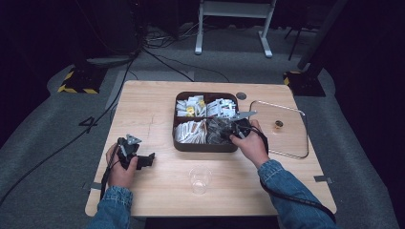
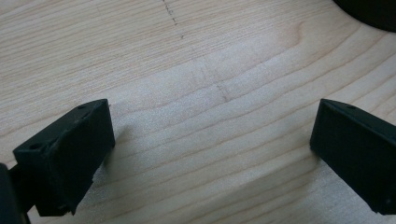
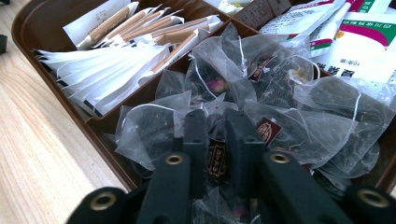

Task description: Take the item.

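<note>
Wood table point(image 1: 153, 105), dark room around it. Your right gripper point(image 3: 217, 135) is down in the tray's point(image 1: 205, 147) near-right compartment, jaws pinched on what looks like a tea bag point(image 3: 217, 158) tag in the pile. Your left gripper point(image 2: 210, 144) sits wide open over bare wood, well left of the tray.

A light wooden table point(image 1: 143, 109) stands on a grey floor. A brown tray point(image 1: 205, 146) with four boxes inside sits on it, near the middle and toward the far edge. A clear plastic cup point(image 1: 199, 180) stands in front of the tray, nearer the person. A see-through lid point(image 1: 282, 136) with a small gold knob lies flat, just right of the tray. A small dark round spot point(image 1: 241, 96) shows in the tabletop behind the tray.
</note>
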The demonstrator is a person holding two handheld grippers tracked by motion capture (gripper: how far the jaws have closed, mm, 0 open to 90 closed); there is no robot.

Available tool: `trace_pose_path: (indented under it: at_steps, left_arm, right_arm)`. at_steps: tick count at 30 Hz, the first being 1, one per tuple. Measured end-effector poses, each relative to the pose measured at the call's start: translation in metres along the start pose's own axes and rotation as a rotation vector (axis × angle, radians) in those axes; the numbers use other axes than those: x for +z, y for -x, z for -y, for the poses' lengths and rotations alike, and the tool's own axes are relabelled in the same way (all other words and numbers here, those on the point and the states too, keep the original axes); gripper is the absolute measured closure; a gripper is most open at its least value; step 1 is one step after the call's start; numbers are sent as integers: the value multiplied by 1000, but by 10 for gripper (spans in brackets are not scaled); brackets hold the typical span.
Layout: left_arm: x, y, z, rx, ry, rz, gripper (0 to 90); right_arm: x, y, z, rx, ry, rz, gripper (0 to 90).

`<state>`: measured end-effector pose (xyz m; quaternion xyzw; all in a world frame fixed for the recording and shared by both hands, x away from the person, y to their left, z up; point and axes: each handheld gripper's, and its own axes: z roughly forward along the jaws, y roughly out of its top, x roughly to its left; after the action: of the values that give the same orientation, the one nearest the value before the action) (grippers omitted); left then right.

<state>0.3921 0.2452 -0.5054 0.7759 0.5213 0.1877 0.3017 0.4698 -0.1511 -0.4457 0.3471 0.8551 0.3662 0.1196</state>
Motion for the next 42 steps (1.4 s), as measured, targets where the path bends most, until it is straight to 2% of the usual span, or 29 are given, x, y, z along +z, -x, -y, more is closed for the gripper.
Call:
trace_pose_path:
  at_steps: [6, 17, 26, 31, 42]
  left_arm:
    - [0, 0, 0, 0, 0, 0, 2]
    - [0, 0, 0, 2, 0, 1, 2]
    - [0, 0, 0, 0, 0, 0, 2]
    - [0, 0, 0, 0, 0, 0, 2]
    - [0, 0, 0, 0, 0, 0, 2]
  right_arm:
    - [-4, -2, -1, -15, 25, 12, 900]
    - [-22, -2, -5, 8, 96, -1, 900]
    - [-43, -6, -12, 5, 156, -24, 900]
    - [-56, -18, -15, -19, 183, -52, 900]
    - [-84, -52, -18, -86, 226, -134, 900]
